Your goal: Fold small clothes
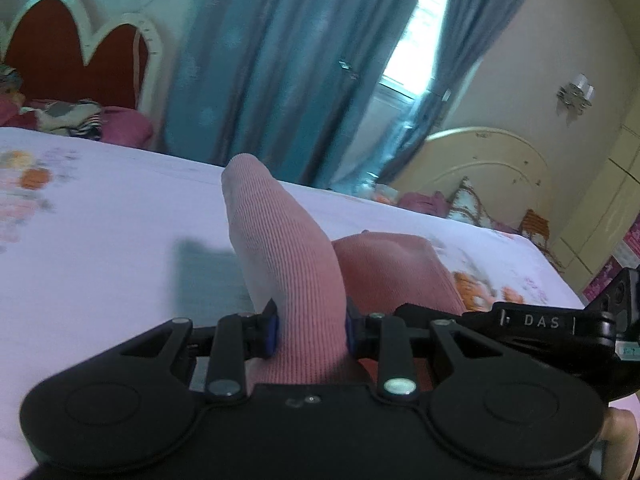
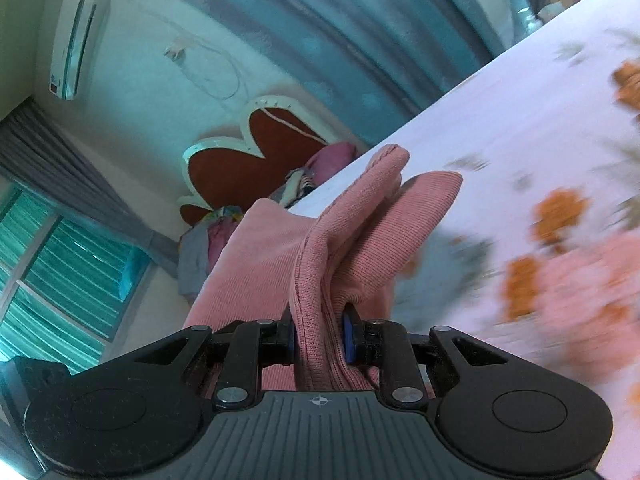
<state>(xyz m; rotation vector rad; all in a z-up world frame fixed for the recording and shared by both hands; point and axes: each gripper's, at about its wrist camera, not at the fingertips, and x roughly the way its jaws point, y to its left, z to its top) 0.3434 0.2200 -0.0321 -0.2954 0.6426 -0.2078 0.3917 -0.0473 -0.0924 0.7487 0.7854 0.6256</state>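
Pink ribbed garment (image 1: 288, 248) pinched in left tool (image 1: 308, 328) and right tool (image 2: 318, 334), lifted above bed (image 1: 120, 216) ahead, likely carrying edge over for fold.

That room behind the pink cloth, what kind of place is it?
Most likely a home bedroom: a bed with a flowered sheet, a red heart-shaped headboard, long blue curtains at a window, and an air conditioner on the wall.
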